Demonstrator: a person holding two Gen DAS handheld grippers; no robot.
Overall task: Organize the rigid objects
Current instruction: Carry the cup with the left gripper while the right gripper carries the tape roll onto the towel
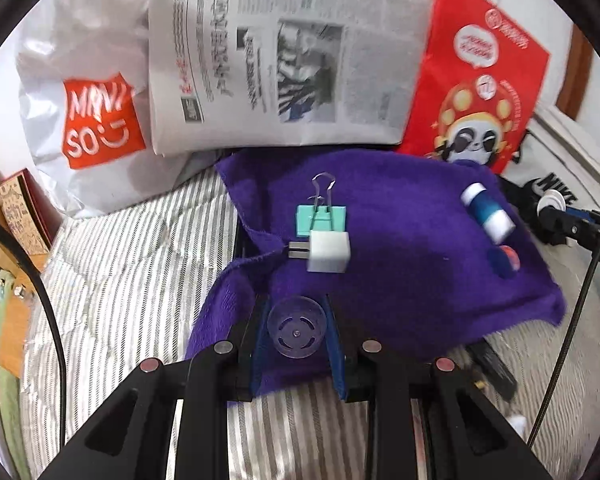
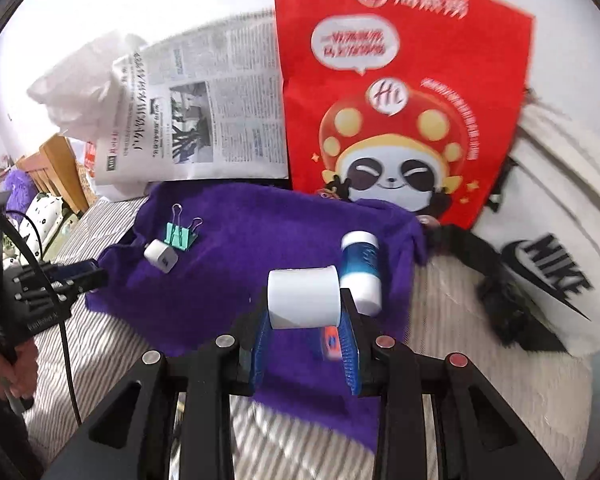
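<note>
Striped bedding covers a bed (image 1: 132,264), and a purple cloth (image 1: 400,280) spread across it serves as the sorting area, backed by a folded newspaper (image 1: 284,60), a red paper bag (image 2: 400,92), a white shopping bag (image 1: 84,120) and a white tote (image 2: 556,208) on the far right.

On the cloth's left part lie a teal binder clip (image 1: 321,218) and a white plug adapter (image 1: 329,252), touching each other, the adapter's prongs pointing toward the cloth's left edge. On the right part a blue-and-white bottle (image 2: 360,270) lies on its side, its long axis running roughly away from the right camera, with a small orange-and-blue item (image 2: 331,342) near it, too blurred to identify.

The left hand-held gripper (image 1: 296,334) is clamped on a small clear plastic cap (image 1: 296,332), held face-on to the camera just ahead of the adapter and clip. The right hand-held gripper (image 2: 305,304) is clamped on a white cylindrical cup (image 2: 304,298), its axis lying across the jaws, just in front of and left of the bottle.

Each hand is nearest its own cluster, so I judge that each load would go down on its own side. Bare cloth between the two clusters gives the most room; the near and left edges, where the cloth folds and drops to the bedding, are the places to avoid.
</note>
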